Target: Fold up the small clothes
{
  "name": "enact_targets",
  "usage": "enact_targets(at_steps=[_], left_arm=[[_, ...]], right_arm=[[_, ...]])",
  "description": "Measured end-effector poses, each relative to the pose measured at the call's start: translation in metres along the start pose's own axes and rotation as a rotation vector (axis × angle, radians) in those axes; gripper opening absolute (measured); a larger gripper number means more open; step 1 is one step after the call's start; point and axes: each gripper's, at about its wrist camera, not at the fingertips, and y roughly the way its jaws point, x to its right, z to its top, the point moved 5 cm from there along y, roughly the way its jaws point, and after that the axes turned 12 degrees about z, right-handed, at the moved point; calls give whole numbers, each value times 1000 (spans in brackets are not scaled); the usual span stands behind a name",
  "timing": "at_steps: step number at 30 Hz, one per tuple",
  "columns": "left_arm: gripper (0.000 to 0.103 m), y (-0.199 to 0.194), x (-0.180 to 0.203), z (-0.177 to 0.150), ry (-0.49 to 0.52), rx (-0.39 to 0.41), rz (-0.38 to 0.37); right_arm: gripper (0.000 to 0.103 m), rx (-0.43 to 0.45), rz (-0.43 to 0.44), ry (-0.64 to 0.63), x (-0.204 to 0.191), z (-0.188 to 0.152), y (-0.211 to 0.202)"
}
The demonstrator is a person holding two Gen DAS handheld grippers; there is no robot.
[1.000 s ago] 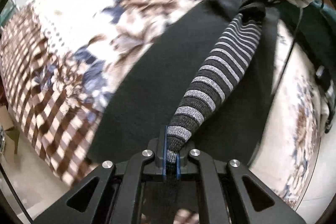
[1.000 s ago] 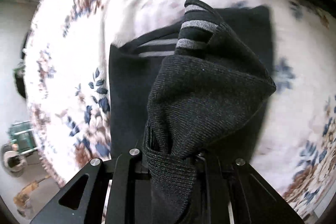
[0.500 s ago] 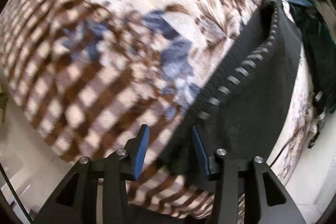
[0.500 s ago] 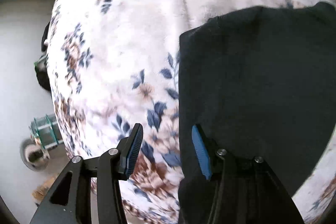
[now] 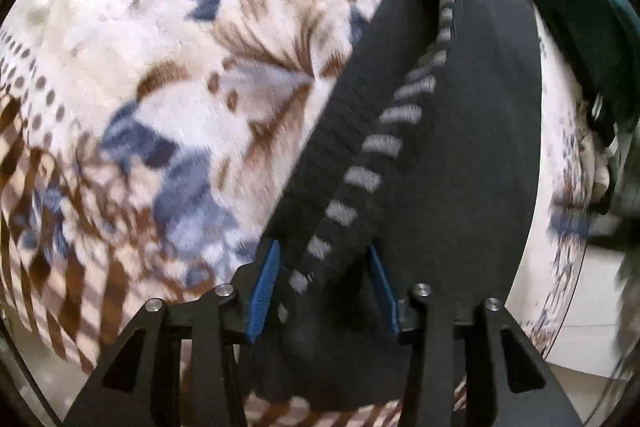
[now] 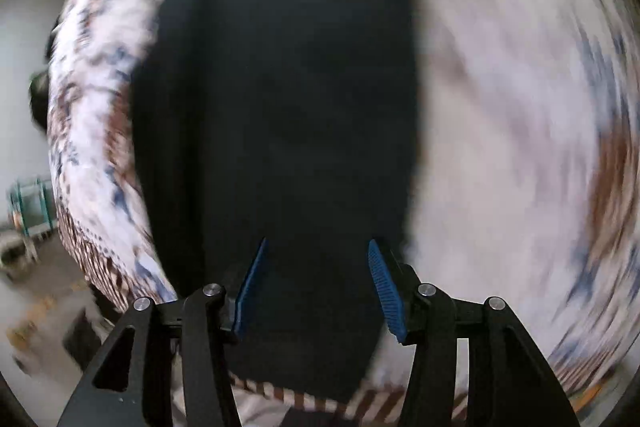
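A dark knit garment [image 5: 452, 163] with a grey-striped folded edge [image 5: 384, 143] lies on a floral blanket [image 5: 200, 87]. My left gripper [image 5: 324, 259] is open; the striped edge lies between its blue pads [image 5: 262, 283], not clamped. In the right wrist view the same dark garment [image 6: 288, 99] runs lengthwise, heavily blurred. My right gripper [image 6: 316, 275] is open above the garment's near end, holding nothing.
The blanket [image 6: 520, 107] covers a bed whose edge with a brown checked border [image 5: 48, 227] is at the lower left. A dark green cloth [image 5: 572, 7] lies at the far right. The floor and a teal object [image 6: 30, 203] show at the left.
A second ago both grippers were shut on the striped garment and held it up. They have let it go and opened; the garment lies on the blanket. Both grippers have shifted over it.
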Motion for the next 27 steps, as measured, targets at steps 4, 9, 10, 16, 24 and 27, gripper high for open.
enact_targets(at_steps=[4, 9, 10, 16, 24, 27], left_arm=[[41, -11, -7, 9, -11, -1, -75], [38, -10, 14, 12, 94, 9, -114], [27, -9, 18, 18, 113, 42, -92], [9, -9, 0, 49, 64, 51, 42], [31, -23, -5, 11, 85, -7, -71], [29, -10, 0, -11, 163, 0, 56]], right_arm=[[54, -25, 15, 127, 58, -59, 20], [54, -96, 75, 177, 86, -118, 49], [54, -103, 90, 182, 89, -129, 54], [54, -68, 107, 141, 94, -159, 61], [54, -32, 196, 184, 118, -177, 41], [54, -30, 227, 196, 120, -188, 38]])
